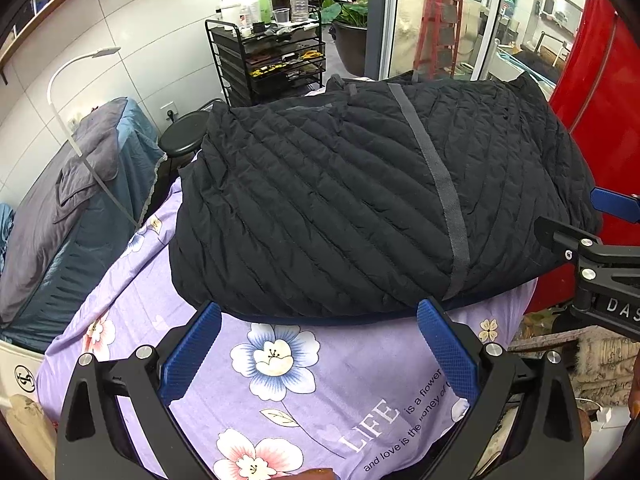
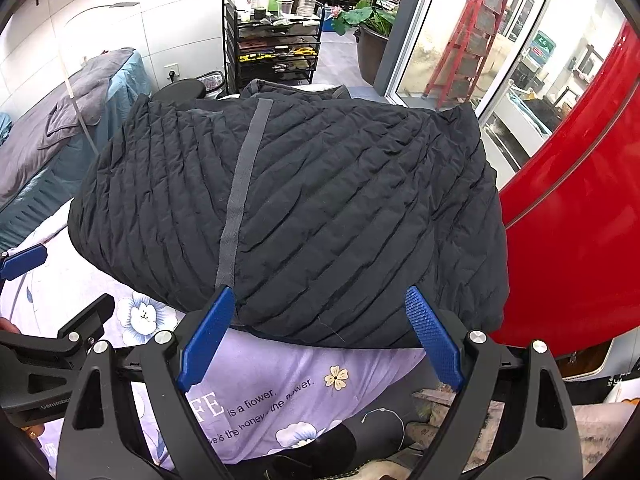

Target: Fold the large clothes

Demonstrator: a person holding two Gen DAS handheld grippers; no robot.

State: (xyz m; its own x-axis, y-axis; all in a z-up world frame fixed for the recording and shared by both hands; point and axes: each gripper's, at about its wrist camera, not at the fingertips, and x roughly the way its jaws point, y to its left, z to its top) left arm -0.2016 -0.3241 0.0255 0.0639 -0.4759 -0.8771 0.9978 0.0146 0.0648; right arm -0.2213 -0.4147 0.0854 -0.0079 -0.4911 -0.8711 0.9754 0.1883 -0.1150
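Note:
A black quilted down jacket [image 1: 340, 200] [image 2: 320, 208] lies spread on a purple flowered sheet [image 1: 280, 380] [image 2: 280, 380], a grey strip [image 1: 436, 184] [image 2: 240, 192] running down its middle. My left gripper [image 1: 318, 316] hovers open just short of the jacket's near hem, its blue pads [image 1: 192, 352] over bare sheet. My right gripper [image 2: 320, 300] is open too, its blue fingertips [image 2: 428, 336] at the hem's near edge, nothing clamped. Each gripper shows at the edge of the other's view: the right gripper [image 1: 600, 216] and the left gripper [image 2: 24, 264].
A red curved panel [image 1: 600, 100] [image 2: 580, 200] stands close on the right. Left is a bed with grey and teal covers [image 1: 72, 208], a black stool [image 1: 184, 136] and a black wire cart of bottles [image 1: 276, 52] behind the jacket. Glass doors lie beyond.

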